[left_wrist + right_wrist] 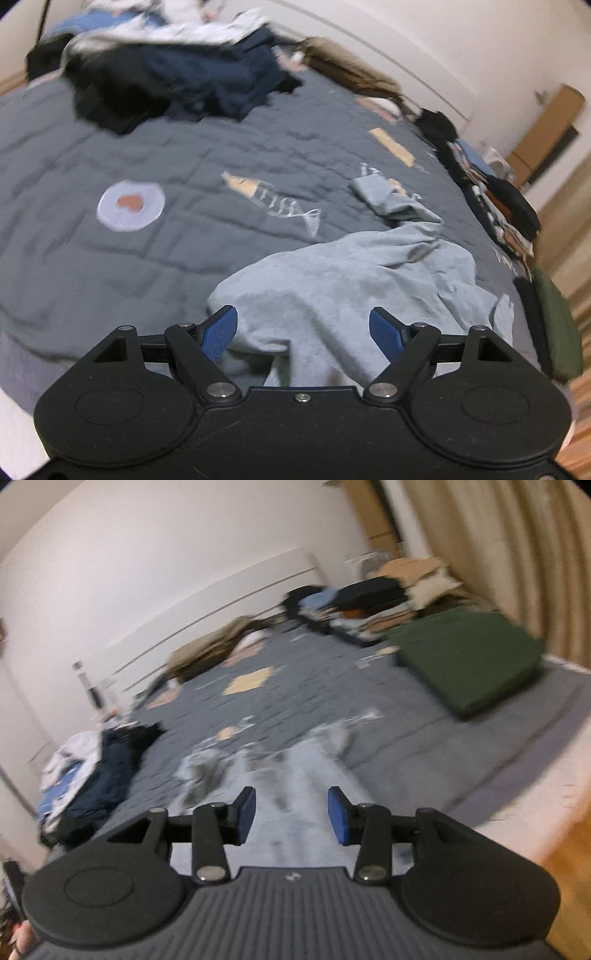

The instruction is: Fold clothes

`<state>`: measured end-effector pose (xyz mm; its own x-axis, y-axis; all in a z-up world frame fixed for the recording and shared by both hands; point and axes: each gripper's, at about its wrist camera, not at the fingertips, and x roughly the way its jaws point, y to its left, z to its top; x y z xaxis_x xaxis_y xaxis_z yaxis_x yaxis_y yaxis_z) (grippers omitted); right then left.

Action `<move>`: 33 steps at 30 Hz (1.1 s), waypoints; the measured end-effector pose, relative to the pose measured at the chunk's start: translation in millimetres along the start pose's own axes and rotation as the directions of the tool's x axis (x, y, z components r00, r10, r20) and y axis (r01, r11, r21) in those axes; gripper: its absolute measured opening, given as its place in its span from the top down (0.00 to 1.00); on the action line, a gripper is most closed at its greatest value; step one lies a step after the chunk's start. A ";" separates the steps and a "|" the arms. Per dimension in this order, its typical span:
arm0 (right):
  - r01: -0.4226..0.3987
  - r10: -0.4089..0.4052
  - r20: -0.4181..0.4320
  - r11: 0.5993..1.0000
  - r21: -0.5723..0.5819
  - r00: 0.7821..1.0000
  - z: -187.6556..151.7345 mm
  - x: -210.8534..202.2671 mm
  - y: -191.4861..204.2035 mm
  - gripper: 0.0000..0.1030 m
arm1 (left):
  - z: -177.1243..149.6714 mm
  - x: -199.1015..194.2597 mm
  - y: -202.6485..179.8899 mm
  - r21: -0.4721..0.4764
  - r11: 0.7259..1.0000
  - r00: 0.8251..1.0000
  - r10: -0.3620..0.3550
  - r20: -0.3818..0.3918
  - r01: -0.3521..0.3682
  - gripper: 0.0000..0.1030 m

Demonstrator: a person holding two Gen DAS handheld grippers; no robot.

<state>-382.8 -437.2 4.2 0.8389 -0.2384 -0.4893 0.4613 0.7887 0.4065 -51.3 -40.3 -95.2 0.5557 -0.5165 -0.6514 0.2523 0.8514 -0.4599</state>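
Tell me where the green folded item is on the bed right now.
In the right wrist view the green folded item lies at the right, near the bed's edge, beside the stack of folded clothes and beyond the light blue garment.

A crumpled garment (332,280) is lying on the bed (110,258), a heap of clothes (177,81) sitting behind it, folded stacks (498,206) lining its right.

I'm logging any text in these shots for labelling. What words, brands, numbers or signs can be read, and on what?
No text can be read in full.
Pale stitched lettering on the grey bedspread near its right edge: blurred and cut off, unreadable.
Small pale mark on the right hand-held gripper body: a logo, too small to read.
Light blue garment, left hand-held gripper: no print visible.
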 end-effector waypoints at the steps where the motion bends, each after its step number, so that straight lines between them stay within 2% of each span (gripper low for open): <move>1: -0.032 0.032 -0.015 0.999 -0.009 0.999 -2.1 13.3 8.7 0.59 | 0.8 1.6 4.5 -0.027 1.000 1.000 0.005 -0.005 -0.005 0.25; 4: -0.124 0.121 -0.069 0.992 -0.031 0.990 -8.4 55.2 34.7 0.58 | 3.6 6.2 14.2 -0.085 0.996 1.000 0.014 -0.017 -0.016 0.25; 8: -0.179 0.173 -0.130 0.983 -0.031 0.976 -16.9 92.5 58.1 0.58 | 4.8 25.7 25.2 -0.189 0.981 0.997 0.027 -0.070 -0.040 0.25; 11: -0.213 0.206 -0.168 0.977 -0.028 0.964 -23.2 115.7 73.4 0.58 | 4.0 43.8 18.9 -0.126 0.988 0.993 0.082 -0.089 -0.093 0.26; 13: -0.236 0.227 -0.193 0.971 -0.025 0.955 -27.3 131.2 83.6 0.58 | -0.2 51.7 10.8 -0.067 0.995 0.993 0.072 -0.093 -0.079 0.38; 14: -0.248 0.238 -0.206 0.969 -0.023 0.949 -29.4 138.9 88.8 0.58 | -3.3 53.6 4.6 -0.025 0.998 0.994 0.051 -0.096 -0.053 0.62; 15: -0.258 0.246 -0.218 0.966 -0.024 0.944 -31.0 145.7 93.5 0.58 | -8.9 53.6 -6.8 0.056 0.998 0.994 0.028 -0.104 -0.023 0.79; 17: -0.279 0.261 -0.249 0.960 -0.039 0.933 -29.4 152.7 99.7 0.58 | -20.2 53.4 -29.6 0.215 0.976 0.992 -0.014 -0.124 0.041 0.83; 18: -0.293 0.270 -0.268 0.955 -0.047 0.925 -27.8 156.4 102.8 0.57 | -28.1 50.9 -42.4 0.320 0.946 0.993 -0.018 -0.116 0.055 0.83; 19: -0.308 0.278 -0.294 0.950 -0.061 0.915 -25.4 161.7 106.9 0.57 | -42.2 45.1 -58.8 0.441 0.893 0.993 -0.039 -0.110 0.084 0.84; 20: -0.323 0.284 -0.320 0.943 -0.074 0.904 -23.0 166.9 111.0 0.57 | -52.5 39.5 -70.4 0.521 0.845 0.991 -0.067 -0.115 0.118 0.84; 22: -0.345 0.283 -0.361 0.931 -0.120 0.889 -19.1 176.6 121.4 0.57 | -69.1 28.9 -84.1 0.613 0.770 0.984 -0.122 -0.129 0.176 0.84; 23: -0.356 0.279 -0.378 0.923 -0.148 0.883 -17.6 181.3 127.8 0.57 | -78.2 22.8 -89.9 0.665 0.721 0.981 -0.142 -0.135 0.196 0.84; 28: -0.439 0.288 -0.461 0.860 -0.262 0.839 -13.0 210.7 171.5 0.53 | -112.3 10.5 -97.2 0.798 0.562 0.975 -0.155 -0.158 0.219 0.84; 32: -0.511 0.265 -0.538 0.771 -0.381 0.800 -32.8 237.6 217.6 0.50 | -125.9 8.4 -97.9 0.837 0.503 0.975 -0.155 -0.160 0.217 0.84; 33: -0.529 0.258 -0.561 0.750 -0.396 0.786 -39.9 245.2 226.8 0.50 | -127.0 8.0 -98.2 0.838 0.501 0.975 -0.153 -0.160 0.216 0.84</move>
<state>-84.1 -294.3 -54.3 0.6166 0.3344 -0.7127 -0.2125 0.9424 0.2583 -172.2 -139.6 -131.9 0.3769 -0.6487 -0.6611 0.9102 0.3916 0.1347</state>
